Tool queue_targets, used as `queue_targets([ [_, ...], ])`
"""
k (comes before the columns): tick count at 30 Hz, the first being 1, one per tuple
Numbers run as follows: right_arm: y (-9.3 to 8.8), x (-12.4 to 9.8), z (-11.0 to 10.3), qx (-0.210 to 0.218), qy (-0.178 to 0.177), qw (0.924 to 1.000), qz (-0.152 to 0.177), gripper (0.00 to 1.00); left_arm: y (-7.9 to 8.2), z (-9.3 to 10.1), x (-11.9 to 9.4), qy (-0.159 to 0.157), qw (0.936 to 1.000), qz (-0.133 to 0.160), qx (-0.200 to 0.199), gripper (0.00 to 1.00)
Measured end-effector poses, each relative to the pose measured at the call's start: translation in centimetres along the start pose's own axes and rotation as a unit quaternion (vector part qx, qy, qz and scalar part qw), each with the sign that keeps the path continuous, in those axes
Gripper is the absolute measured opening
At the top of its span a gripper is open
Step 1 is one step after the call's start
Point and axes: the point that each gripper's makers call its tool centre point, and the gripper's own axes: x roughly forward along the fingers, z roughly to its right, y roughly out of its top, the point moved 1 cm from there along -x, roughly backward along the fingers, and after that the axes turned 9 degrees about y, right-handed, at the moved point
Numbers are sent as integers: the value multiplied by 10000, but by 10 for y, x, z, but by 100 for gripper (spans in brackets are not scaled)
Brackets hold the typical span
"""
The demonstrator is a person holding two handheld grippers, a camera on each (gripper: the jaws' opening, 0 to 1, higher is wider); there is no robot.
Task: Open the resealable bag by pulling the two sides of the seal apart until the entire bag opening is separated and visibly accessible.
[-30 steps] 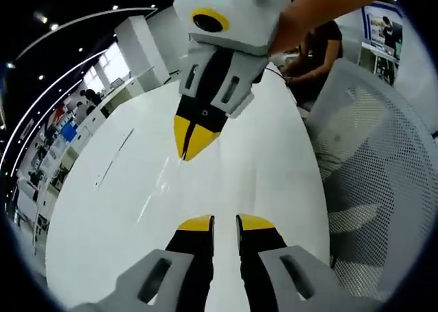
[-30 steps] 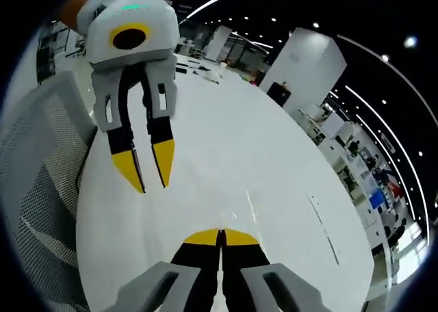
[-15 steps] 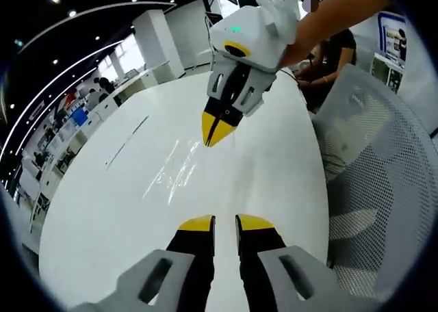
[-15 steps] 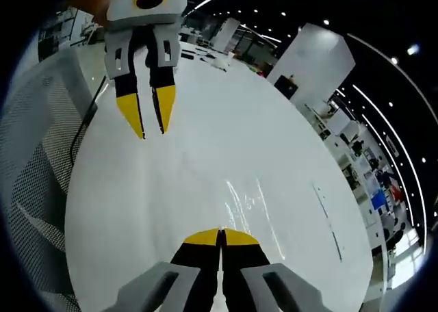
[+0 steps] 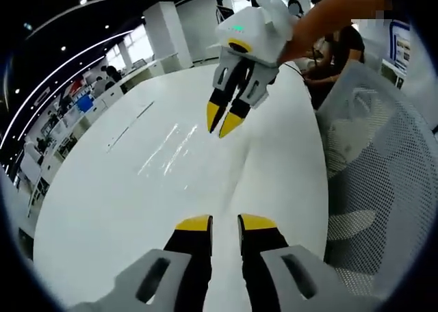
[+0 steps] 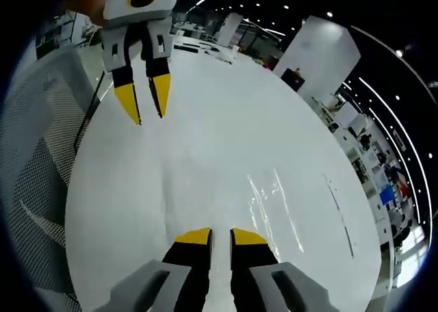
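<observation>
One large white desk (image 5: 137, 189) spreads under both views, glossy and streaked with ceiling-light reflections, with a white mesh office chair (image 5: 383, 161) pushed up at its edge and open-plan office rows far behind. No resealable bag can be made out anywhere on the bare surface, so where it lies cannot be told from here. Above the desk, the right hand-held gripper (image 5: 224, 120) hangs with its yellow-tipped jaws a narrow gap apart and nothing between them; the left hand-held gripper (image 6: 144, 100) hangs likewise, slightly parted and holding nothing. Each gripper's own jaws at the bottom of its view show the same small gap. By my reading the task has not started. The risk from here is mostly one of wasted motion: with the bag out of sight, a blind reach could knock jaw tips against the hard desk or against each other, since the two sit fairly near one another.
</observation>
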Motion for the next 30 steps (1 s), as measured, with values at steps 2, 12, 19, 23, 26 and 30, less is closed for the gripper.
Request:
queue_targets([
  [2, -2, -1, -3, 53, 61, 10000, 42, 14, -2, -1, 1, 32, 10000, -36, -78, 18],
  [12, -3, -5, -21, 533, 405, 9975, 240, 32, -6, -2, 4, 170, 9995, -113, -253, 29],
  [19, 1, -16, -23, 899, 323, 9940, 534, 47, -9, -3, 4, 282, 9990, -153, -324, 36],
  [23, 3, -26, -21, 1194, 131, 9902, 718, 58, -12, -3, 3, 330, 9986, -179, -366, 37],
  [26, 3, -32, -20, 1410, 15, 9862, 866, 65, -13, -4, 2, 372, 9980, -206, -473, 41],
  [30, -1, -39, -22, 1660, -70, 9815, 954, 74, -13, -3, 1, 387, 9972, -253, -591, 50],
])
